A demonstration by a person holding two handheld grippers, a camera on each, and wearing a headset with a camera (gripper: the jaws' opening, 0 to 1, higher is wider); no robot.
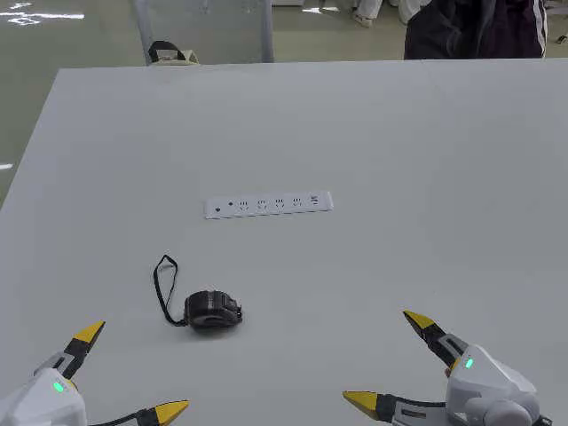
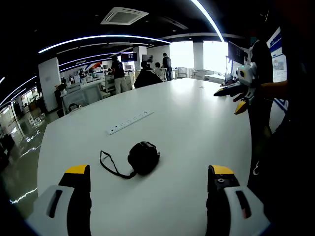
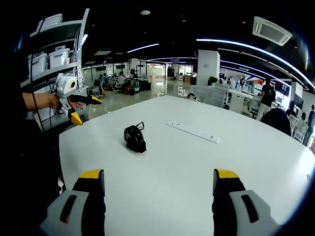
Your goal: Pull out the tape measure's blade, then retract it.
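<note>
1. Head view: tape measure (image 1: 213,311) lies on the white counter (image 1: 399,160), toward the near edge and left of the middle, blade in, black strap (image 1: 162,284) looped out on its left. Power strip (image 1: 268,204) sits mid-counter, well apart from it. Left claw (image 1: 131,371) and right claw (image 1: 389,359) hover over the near edge, both spread wide, holding nothing.
2. Left gripper view: jaws apart, tape measure (image 2: 143,157) ahead between them, not touched. Right claw (image 2: 228,101) is at the far right, agape.
3. Right gripper view: jaws apart, empty. Tape measure (image 3: 135,138) is ahead, left of centre; left claw (image 3: 87,111) is at the counter's left edge.
</note>
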